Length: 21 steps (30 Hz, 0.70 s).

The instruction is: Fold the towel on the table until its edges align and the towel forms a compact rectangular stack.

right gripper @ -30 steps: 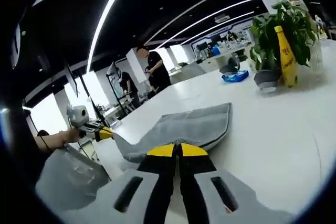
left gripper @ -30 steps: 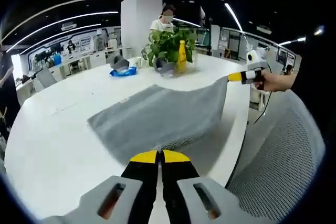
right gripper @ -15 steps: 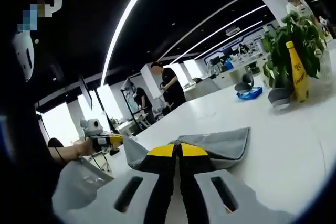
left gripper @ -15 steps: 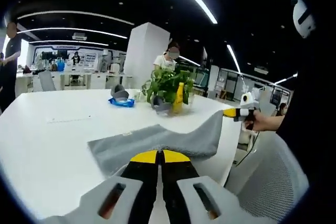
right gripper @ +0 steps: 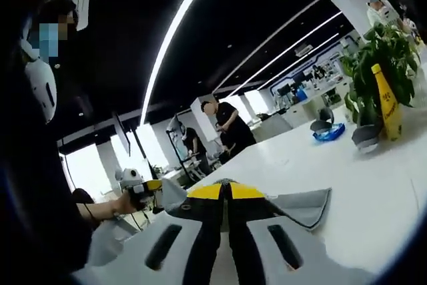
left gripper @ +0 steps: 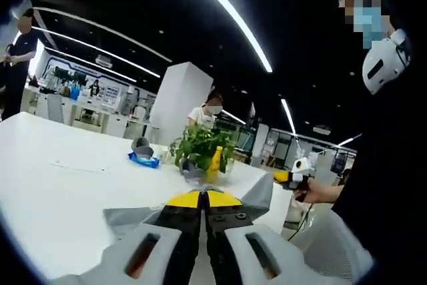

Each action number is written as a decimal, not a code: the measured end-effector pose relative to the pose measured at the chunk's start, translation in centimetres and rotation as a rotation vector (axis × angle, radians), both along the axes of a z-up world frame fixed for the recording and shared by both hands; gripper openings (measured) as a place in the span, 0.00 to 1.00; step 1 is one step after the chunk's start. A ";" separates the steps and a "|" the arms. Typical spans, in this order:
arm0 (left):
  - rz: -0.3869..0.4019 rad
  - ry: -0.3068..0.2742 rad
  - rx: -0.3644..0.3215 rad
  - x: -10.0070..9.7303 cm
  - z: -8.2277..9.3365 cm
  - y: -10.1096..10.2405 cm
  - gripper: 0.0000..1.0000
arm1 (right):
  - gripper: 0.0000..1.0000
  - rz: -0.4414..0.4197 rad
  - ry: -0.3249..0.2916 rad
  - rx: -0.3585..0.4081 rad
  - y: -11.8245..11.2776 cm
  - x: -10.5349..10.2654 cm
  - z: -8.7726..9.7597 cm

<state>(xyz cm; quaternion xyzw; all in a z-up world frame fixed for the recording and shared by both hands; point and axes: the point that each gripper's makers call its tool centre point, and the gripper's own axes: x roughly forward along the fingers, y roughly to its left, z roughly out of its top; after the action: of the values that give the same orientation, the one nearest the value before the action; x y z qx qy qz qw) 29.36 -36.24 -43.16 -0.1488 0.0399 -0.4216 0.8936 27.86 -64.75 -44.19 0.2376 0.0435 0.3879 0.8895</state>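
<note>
Fingers of the left gripper [left gripper: 203, 197] and right gripper [right gripper: 225, 191] pinch the grey towel [right gripper: 303, 205], its corners now lifted higher off the white table [left gripper: 60, 185] than before. At 12 o'clock stand a plant [left gripper: 198, 148] and yellow bottle [left gripper: 215, 160]; a blue packet [left gripper: 144, 159] lies at 11.

Both views skim low across the table [left gripper: 60, 185], facing the plant [right gripper: 380, 58].

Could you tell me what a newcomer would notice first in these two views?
Probably the grey towel lifted off the white table, each near corner pinched in a shut yellow-tipped gripper: the left gripper and the right gripper. Next, the leafy plant with a yellow bottle at the table's far side.
</note>
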 end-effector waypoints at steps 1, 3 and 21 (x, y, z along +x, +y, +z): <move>-0.007 -0.005 -0.017 -0.1 0.3 -0.1 0.01 | 0.00 0.002 -0.005 0.000 0.2 -0.1 0.3; -0.018 -0.019 -0.055 -0.3 1.0 -0.1 0.01 | 0.00 0.008 -0.013 0.004 0.5 -0.3 0.8; -0.022 -0.003 -0.145 -0.4 2.3 0.7 0.01 | 0.00 -0.031 -0.001 0.055 0.3 0.1 1.7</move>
<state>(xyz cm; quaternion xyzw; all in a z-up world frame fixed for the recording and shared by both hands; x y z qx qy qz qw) 28.93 -35.57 -40.91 -0.2121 0.0096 -0.4336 0.8758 27.99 -64.42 -42.45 0.2622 0.0285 0.3751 0.8887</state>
